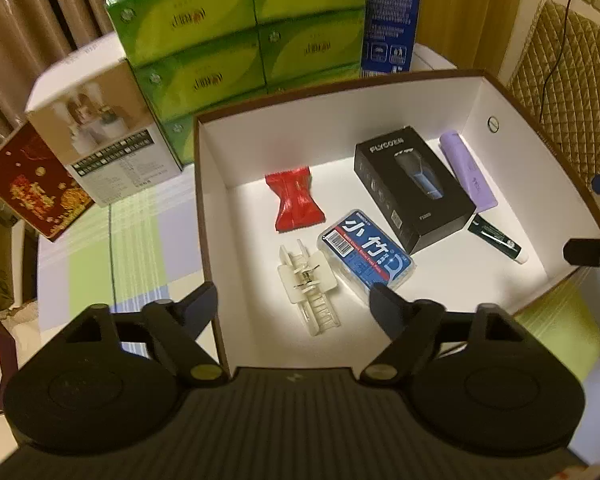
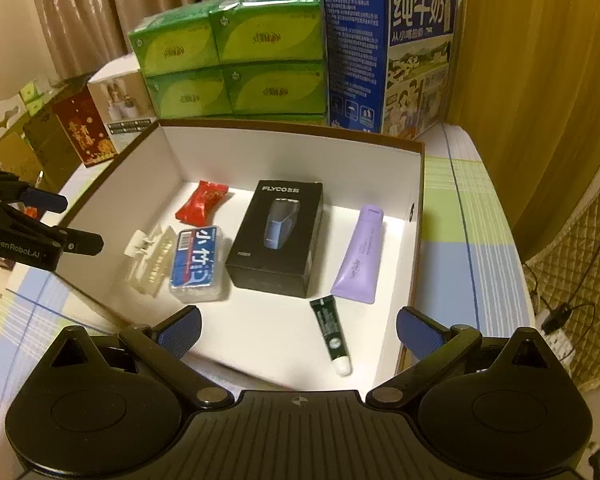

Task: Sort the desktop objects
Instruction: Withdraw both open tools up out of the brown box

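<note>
Left gripper [image 1: 294,300], right gripper [image 2: 298,330]: jaws apart.

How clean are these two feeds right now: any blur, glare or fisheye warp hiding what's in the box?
Left wrist view: strong fisheye bend on the box walls, the photo carton at left smeared, glare whitening the floor around the clear clip. Right wrist view: sharper, the shaver box label readable, warm yellow cast, dark vignette in the corners.

Box [image 2: 292,148]: white inside, brown rim. In it: red candy wrapper [image 2: 201,203], black shaver carton [image 2: 276,240] with blue print, lilac tube [image 2: 360,256], dark green tube [image 2: 332,330] with white cap, blue-and-red floss case [image 2: 197,260], cream clip [image 2: 150,258]. Far side: green tissue packs [image 2: 236,56], blue milk carton [image 2: 388,52]. Tablecloth [image 2: 452,208]: green, blue, white plaid.
</note>
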